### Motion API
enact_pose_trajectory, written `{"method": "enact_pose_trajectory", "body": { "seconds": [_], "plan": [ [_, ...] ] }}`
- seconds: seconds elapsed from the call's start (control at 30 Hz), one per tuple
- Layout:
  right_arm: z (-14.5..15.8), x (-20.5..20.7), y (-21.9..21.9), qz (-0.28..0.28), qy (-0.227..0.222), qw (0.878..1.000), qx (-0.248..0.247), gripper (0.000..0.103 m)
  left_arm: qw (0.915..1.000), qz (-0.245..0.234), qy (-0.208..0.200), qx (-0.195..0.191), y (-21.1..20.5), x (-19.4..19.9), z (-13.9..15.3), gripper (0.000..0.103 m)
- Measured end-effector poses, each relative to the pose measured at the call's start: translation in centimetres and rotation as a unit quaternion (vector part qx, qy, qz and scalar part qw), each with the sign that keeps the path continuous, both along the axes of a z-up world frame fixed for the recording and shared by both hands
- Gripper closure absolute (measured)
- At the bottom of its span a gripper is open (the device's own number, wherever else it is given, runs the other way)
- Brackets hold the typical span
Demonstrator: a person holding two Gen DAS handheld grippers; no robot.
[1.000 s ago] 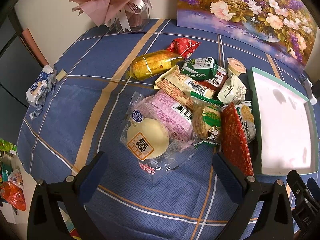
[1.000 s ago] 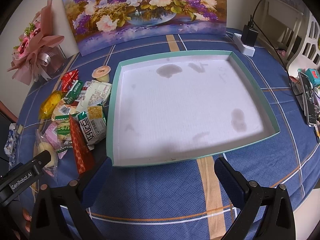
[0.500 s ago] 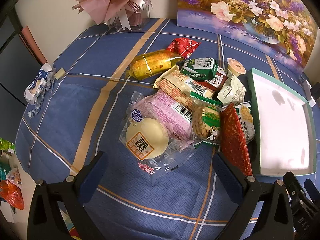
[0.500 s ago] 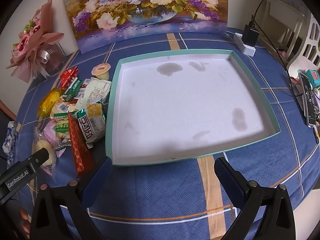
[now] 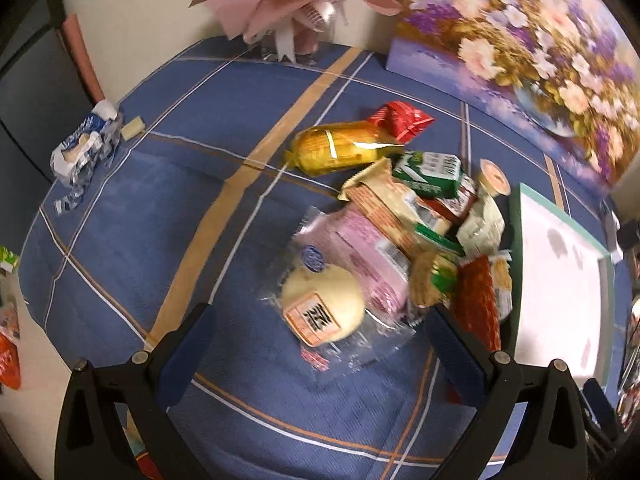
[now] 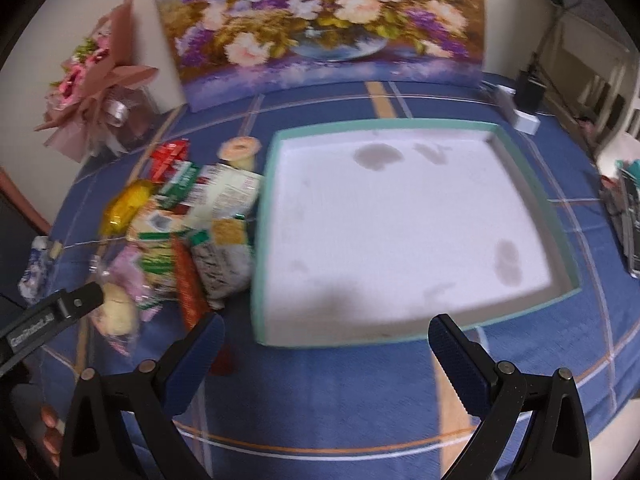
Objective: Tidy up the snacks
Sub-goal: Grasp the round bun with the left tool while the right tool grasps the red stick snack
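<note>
A pile of wrapped snacks lies on the blue tablecloth: a round bun in clear wrap (image 5: 322, 308), a pink packet (image 5: 366, 256), a yellow roll (image 5: 340, 150), a green carton (image 5: 432, 172), a red packet (image 5: 478, 304). My left gripper (image 5: 320, 344) is open just in front of the bun, empty. A white tray with a teal rim (image 6: 276, 168) sits right of the pile (image 6: 188, 232); it also shows in the left wrist view (image 5: 516, 248). My right gripper (image 6: 324, 350) is open and empty over the tray's near edge.
A flower painting (image 6: 320, 28) leans on the wall behind the tray. A pink bouquet (image 5: 288, 0) stands at the back left. A crumpled blue-white wrapper (image 5: 80, 152) lies near the table's left edge. A charger (image 6: 524, 92) and a phone (image 6: 628, 216) are at the right.
Both grippers have moved forward and lower. The bun now sits closer between my left fingers, and the tray edge is closer to my right fingers. The snacks have not moved.
</note>
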State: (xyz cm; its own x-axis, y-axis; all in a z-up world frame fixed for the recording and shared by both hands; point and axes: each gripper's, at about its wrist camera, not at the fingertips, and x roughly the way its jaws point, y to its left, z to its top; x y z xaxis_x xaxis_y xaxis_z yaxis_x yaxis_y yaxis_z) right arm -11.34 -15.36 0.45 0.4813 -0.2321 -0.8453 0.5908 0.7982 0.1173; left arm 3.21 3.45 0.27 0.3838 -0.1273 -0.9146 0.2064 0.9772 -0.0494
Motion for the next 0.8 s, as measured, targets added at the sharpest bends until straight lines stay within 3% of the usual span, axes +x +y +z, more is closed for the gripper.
{"method": "enact_pose_trajectory", "body": {
  "seconds": [0.2,0.37,0.6,0.8],
  "plan": [
    [0.2,2.8,2.3,0.052,-0.021,0.998,0.022,0.011,0.9978,0.025,0.045,-0.041,1.2,1.5,-1.4,0.0],
    [-0.4,4.3,4.3,0.092,-0.018,0.995,0.033,0.024,0.9963,0.041,0.062,-0.042,1.9,2.2,-2.5,0.0],
    [-2.0,6.0,5.0,0.108,0.012,0.993,0.046,0.053,0.9938,0.045,0.087,-0.053,2.1,2.8,-3.9,0.001],
    [-3.2,7.0,5.7,0.124,0.032,0.991,0.048,0.065,0.9927,0.045,0.093,-0.061,2.1,3.3,-4.9,0.017]
  ]
}}
